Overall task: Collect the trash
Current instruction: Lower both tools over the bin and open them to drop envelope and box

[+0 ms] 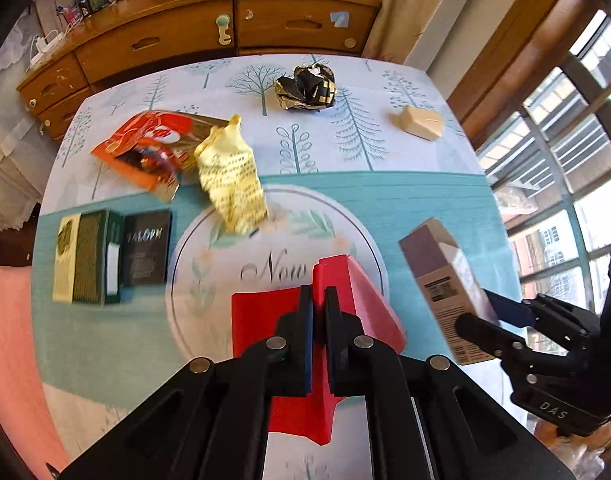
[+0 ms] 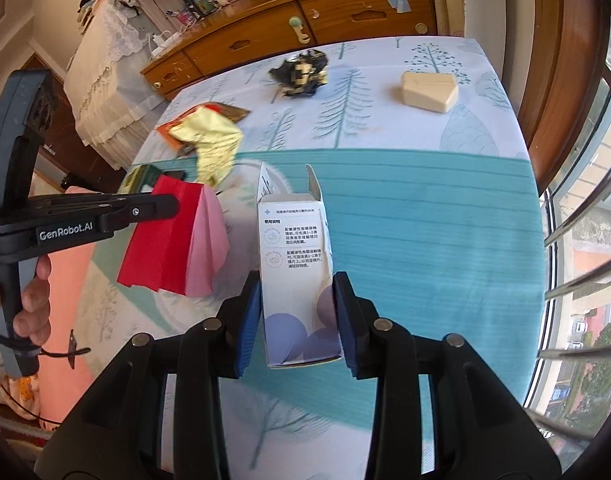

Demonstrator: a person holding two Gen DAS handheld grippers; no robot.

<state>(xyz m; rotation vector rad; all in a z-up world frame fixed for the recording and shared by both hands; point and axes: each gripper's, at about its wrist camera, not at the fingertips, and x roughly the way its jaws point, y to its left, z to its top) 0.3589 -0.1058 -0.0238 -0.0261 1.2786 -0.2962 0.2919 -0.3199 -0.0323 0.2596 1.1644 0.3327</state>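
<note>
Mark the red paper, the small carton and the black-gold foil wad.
red paper [image 2: 161, 240], right wrist view, on its red front face.
small carton [image 2: 293, 248], right wrist view, on the printed white panel.
black-gold foil wad [image 1: 307, 88], left wrist view, on the middle of the crumple.

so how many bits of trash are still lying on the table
5: orange wrapper far left, yellow paper against it, black-gold foil wad at the back, beige box back right, dark boxes near left. More may be hidden below the grippers.
</note>
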